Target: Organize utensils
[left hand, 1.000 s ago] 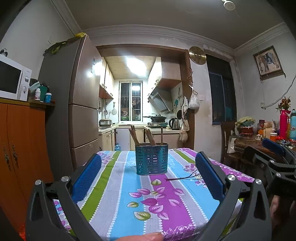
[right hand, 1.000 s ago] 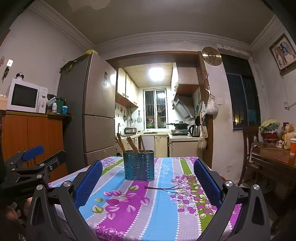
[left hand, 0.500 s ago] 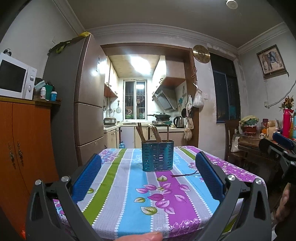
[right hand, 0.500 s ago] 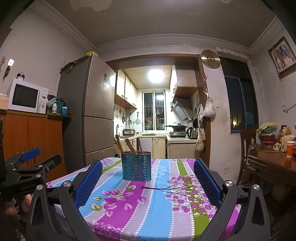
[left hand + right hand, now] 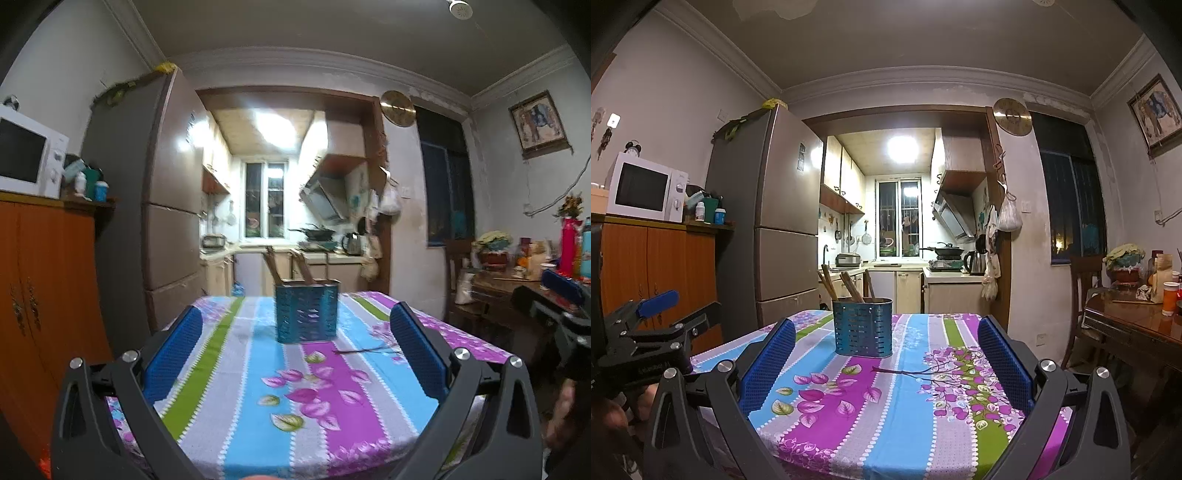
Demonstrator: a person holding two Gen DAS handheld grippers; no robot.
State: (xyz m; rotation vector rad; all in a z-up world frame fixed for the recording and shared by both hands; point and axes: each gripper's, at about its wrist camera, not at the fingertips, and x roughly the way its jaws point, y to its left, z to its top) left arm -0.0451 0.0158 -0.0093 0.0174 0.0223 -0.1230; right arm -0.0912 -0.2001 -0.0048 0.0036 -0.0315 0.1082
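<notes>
The tablecloth (image 5: 886, 417) runs in stripes of blue, purple, grey and green, edged with white dots and strewn with purple and green leaves and a purple-blossomed tree print. The caddy (image 5: 862, 326) is teal-blue metal, perforated in rows; the utensil handles (image 5: 849, 288) in it are brown. Each claw, left (image 5: 295, 354) and right (image 5: 886, 365), is black with blue dimpled pads (image 5: 768, 362). The cupboard (image 5: 661, 273) is orange-brown, the microwave (image 5: 646, 186) white with a black door, the fridge (image 5: 775, 229) brownish-grey, the walls pale lilac.
</notes>
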